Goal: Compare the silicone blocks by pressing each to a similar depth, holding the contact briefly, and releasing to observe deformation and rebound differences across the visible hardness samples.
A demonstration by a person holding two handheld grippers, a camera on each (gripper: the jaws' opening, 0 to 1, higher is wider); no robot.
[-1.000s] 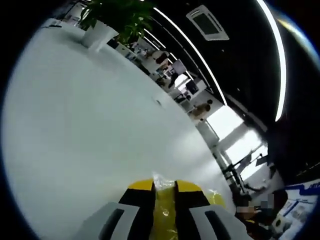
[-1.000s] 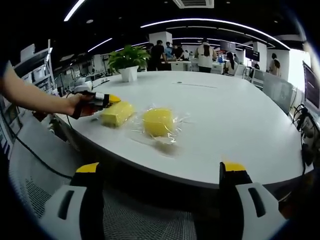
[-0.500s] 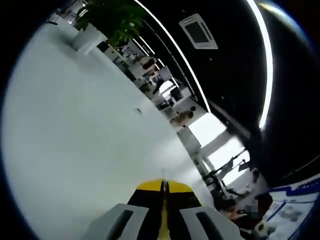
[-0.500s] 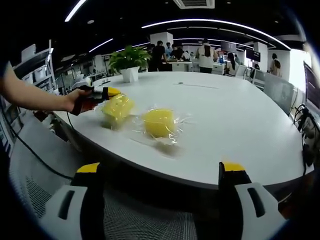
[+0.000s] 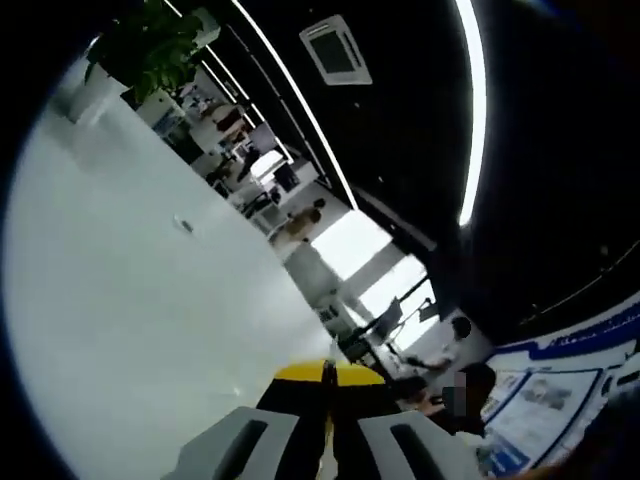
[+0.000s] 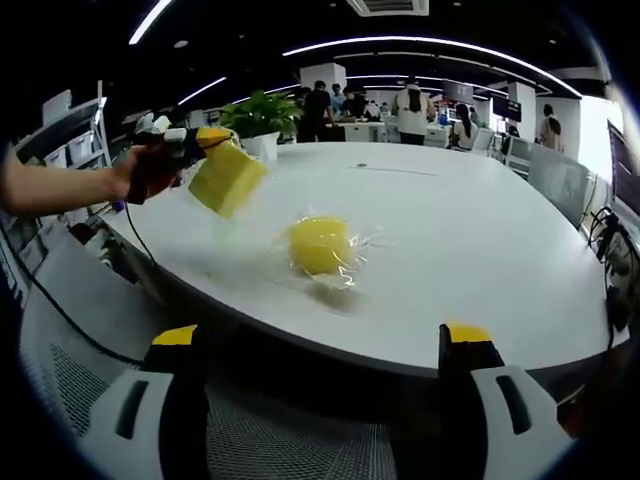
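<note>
In the right gripper view, a person's hand holds my left gripper (image 6: 212, 142) above the left side of the white table (image 6: 470, 250). It is shut on a yellow silicone block (image 6: 228, 178) in clear wrap, which hangs tilted in the air. A second, rounder yellow block (image 6: 318, 243) in crinkled wrap lies on the table near its front edge. My right gripper (image 6: 320, 345) stands wide open below the table's edge, holding nothing. In the left gripper view, the left gripper (image 5: 327, 368) has its jaws pressed together over a thin sliver of wrap; the block itself is hidden.
A potted plant (image 6: 258, 118) stands at the table's far side, also seen as a plant (image 5: 140, 45) in the left gripper view. People and desks fill the room behind. A black cable hangs off the table's left edge. Grey mesh lies under my right gripper.
The left gripper has lifted the yellow block off the table, up and slightly left. Its view has swung upward toward the ceiling. The right gripper and the second block have stayed put.
</note>
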